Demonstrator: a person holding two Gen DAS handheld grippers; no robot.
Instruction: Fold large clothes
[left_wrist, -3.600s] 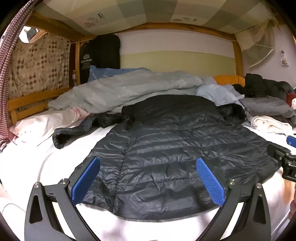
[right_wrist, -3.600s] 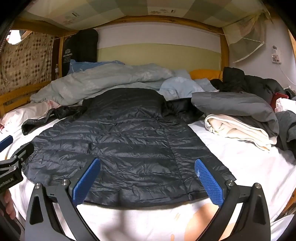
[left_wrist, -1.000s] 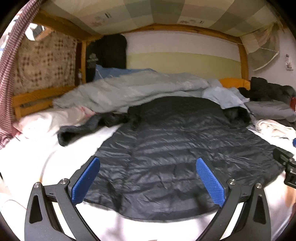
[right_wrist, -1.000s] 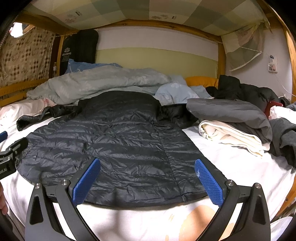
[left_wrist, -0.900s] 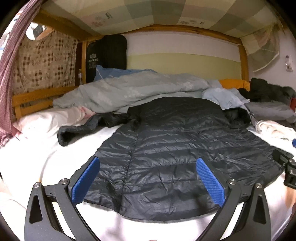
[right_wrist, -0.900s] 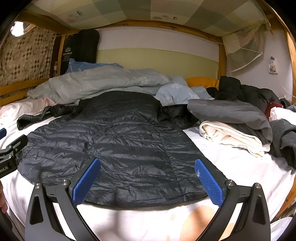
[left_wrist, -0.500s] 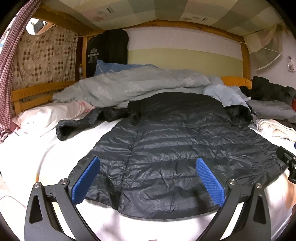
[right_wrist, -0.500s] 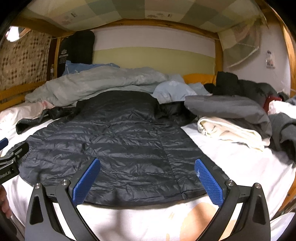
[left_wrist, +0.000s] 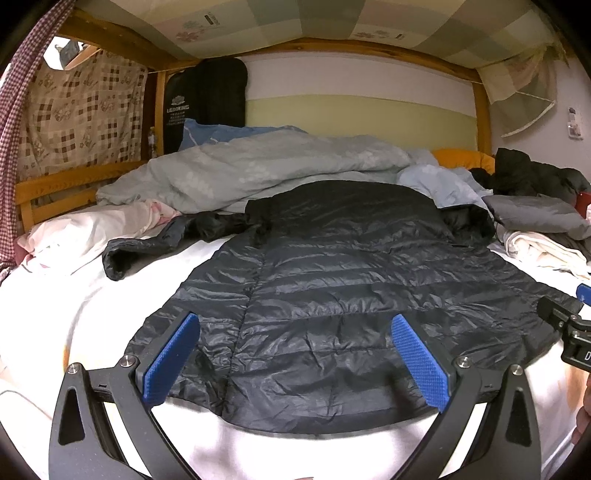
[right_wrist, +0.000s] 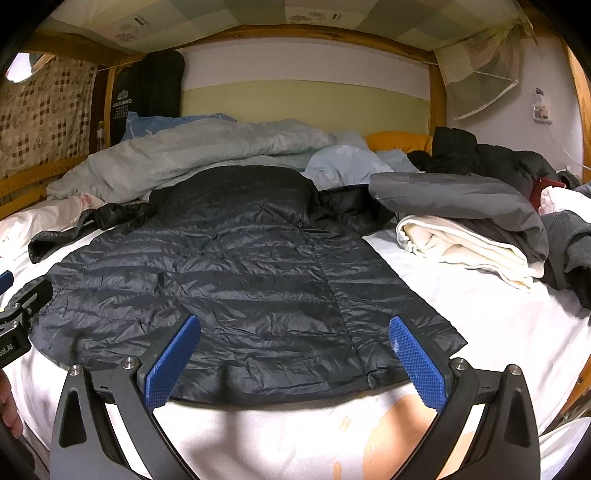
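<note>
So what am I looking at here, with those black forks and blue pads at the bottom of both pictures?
Those are hand-held tongs, one in each of a person's hands, each carrying its own camera looking forward. One picture is from the left tongs, the other from the right tongs. Both are open and hold nothing. Ahead, a dark puffer jacket lies spread flat on a white sheet, ready for folding. Behind it is a grey duvet; folded clothes sit to the right.
</note>
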